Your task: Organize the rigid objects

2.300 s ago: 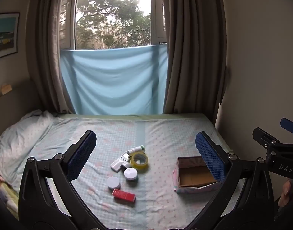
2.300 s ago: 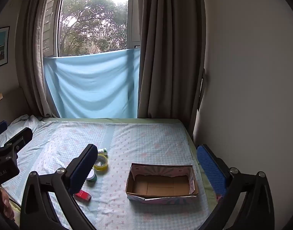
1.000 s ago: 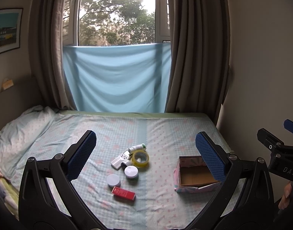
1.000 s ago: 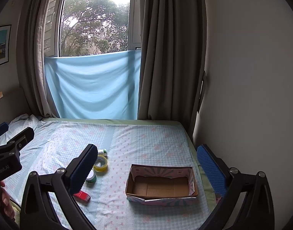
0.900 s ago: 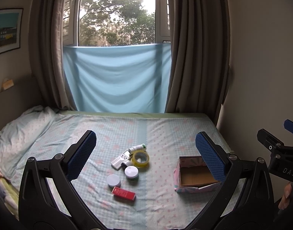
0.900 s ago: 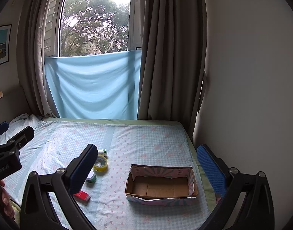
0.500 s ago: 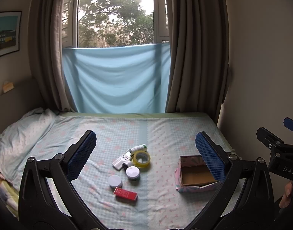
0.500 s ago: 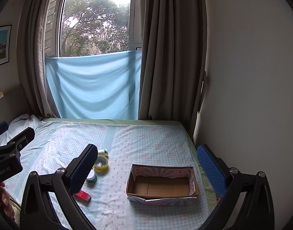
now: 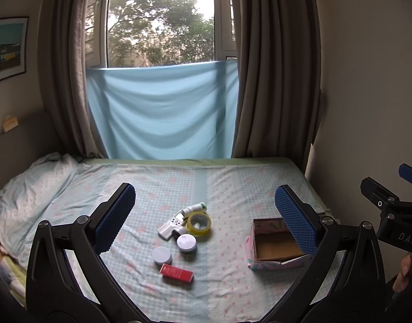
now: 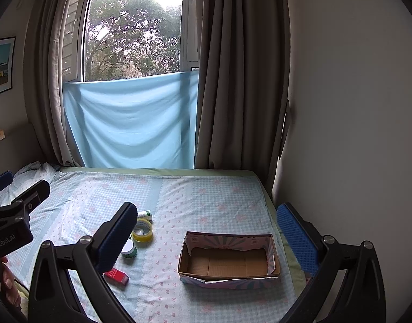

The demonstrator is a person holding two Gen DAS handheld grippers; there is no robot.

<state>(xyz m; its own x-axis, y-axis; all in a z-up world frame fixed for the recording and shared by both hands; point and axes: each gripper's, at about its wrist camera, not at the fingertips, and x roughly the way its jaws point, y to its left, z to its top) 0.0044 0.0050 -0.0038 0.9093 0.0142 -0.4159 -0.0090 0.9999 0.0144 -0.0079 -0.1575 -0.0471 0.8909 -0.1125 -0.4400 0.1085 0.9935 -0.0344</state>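
Note:
A small cluster lies on the bed: a yellow tape roll (image 9: 198, 223), a white tube (image 9: 193, 209), a white handheld device (image 9: 170, 226), two white-lidded jars (image 9: 187, 243) (image 9: 162, 255) and a red box (image 9: 176, 272). An open, empty cardboard box (image 9: 276, 245) with pink patterned sides sits to their right; it also shows in the right wrist view (image 10: 228, 259). My left gripper (image 9: 205, 216) is open and empty, held above the cluster. My right gripper (image 10: 207, 235) is open and empty, held above the box. The tape roll (image 10: 142, 232) and red box (image 10: 116, 275) show at its left.
The bed (image 9: 232, 185) has a light checked sheet with pink flowers. A pillow (image 9: 30, 185) lies at the left. A blue cloth (image 9: 162, 113) hangs under the window between brown curtains. A wall (image 10: 354, 107) runs along the bed's right side.
Both grippers have stayed open and almost still. The left wrist view has shifted slightly, so the objects sit a little higher and to the right in it.

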